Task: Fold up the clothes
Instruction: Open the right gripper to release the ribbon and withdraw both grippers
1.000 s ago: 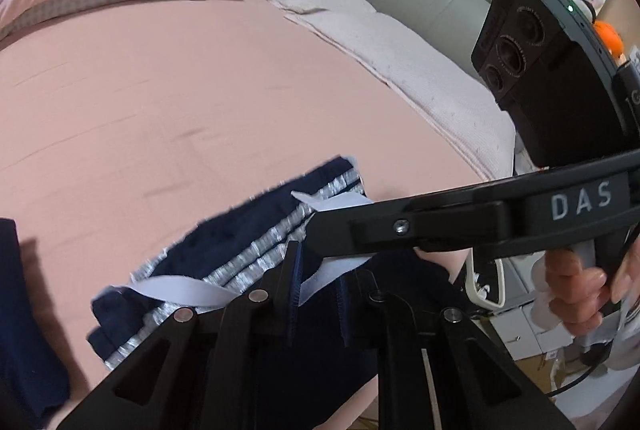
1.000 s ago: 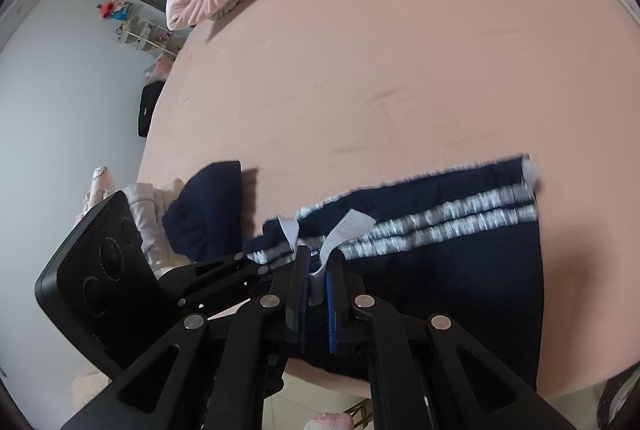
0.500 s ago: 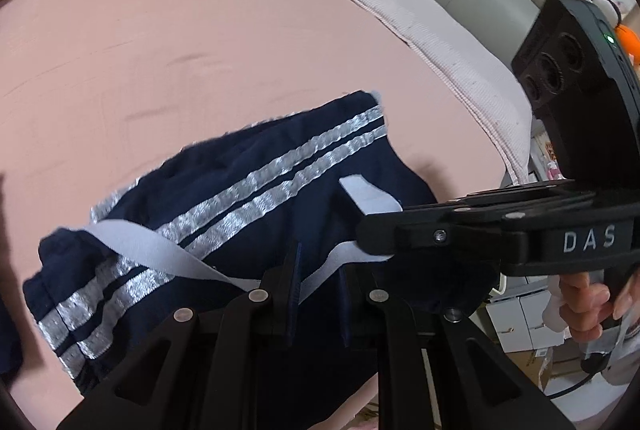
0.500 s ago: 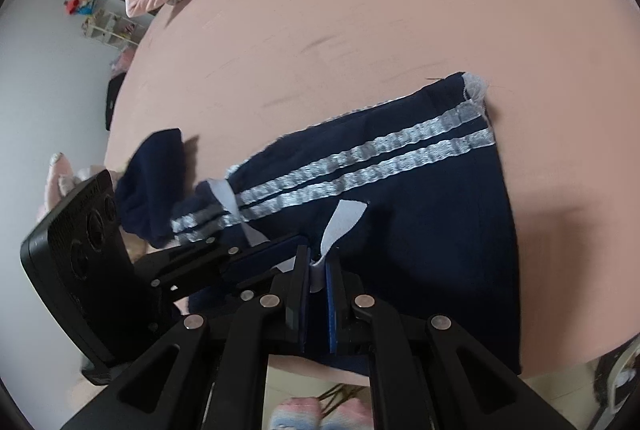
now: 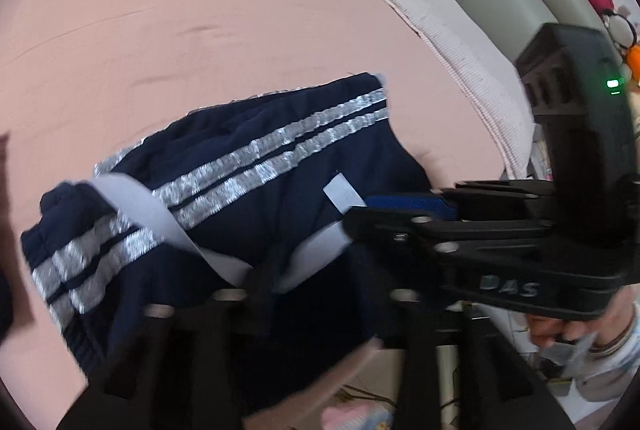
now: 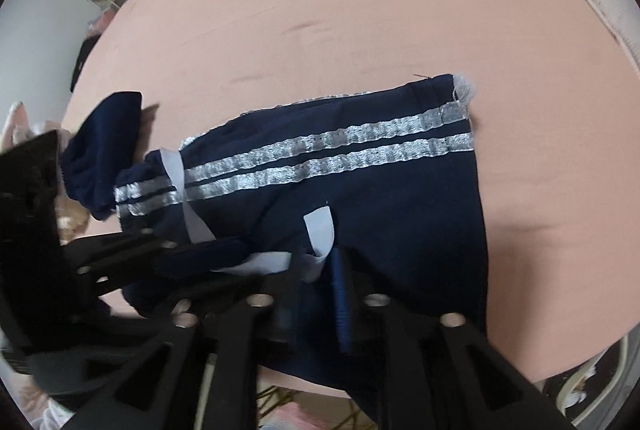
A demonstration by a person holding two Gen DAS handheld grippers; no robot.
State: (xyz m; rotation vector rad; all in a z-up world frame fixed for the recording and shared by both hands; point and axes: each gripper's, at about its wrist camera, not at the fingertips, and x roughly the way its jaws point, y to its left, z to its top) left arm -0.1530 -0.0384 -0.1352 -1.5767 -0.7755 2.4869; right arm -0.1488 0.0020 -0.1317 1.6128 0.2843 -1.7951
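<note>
Below both grippers, on the near edge of the pink bed, lie the navy shorts, spread flat with their two silver stripes running from about 8 o'clock to 2 o'clock in my right wrist view. That stripe line is the long axis; the waistband end with the white drawstring sits toward me, the hem end away at 2 o'clock.

My right gripper is letting go: its jaws are opening, and one tail of the drawstring lies between them with no squeeze on it that I can see. My left gripper is likewise opening (blurred, but clearly spread), with the other run of drawstring draped just ahead of its fingers and not pinched.

The left gripper is nearer the bunched waistband corner at 9 o'clock, the right nearer the middle of the waistband. For a fold along the stripes I judge the far hem corner, at 2 o'clock, to be the reach.

Open sheet lies beyond the shorts at 12 o'clock. Another dark navy garment touches the shorts at 9 o'clock, and the mattress edge runs just under my fingers.
</note>
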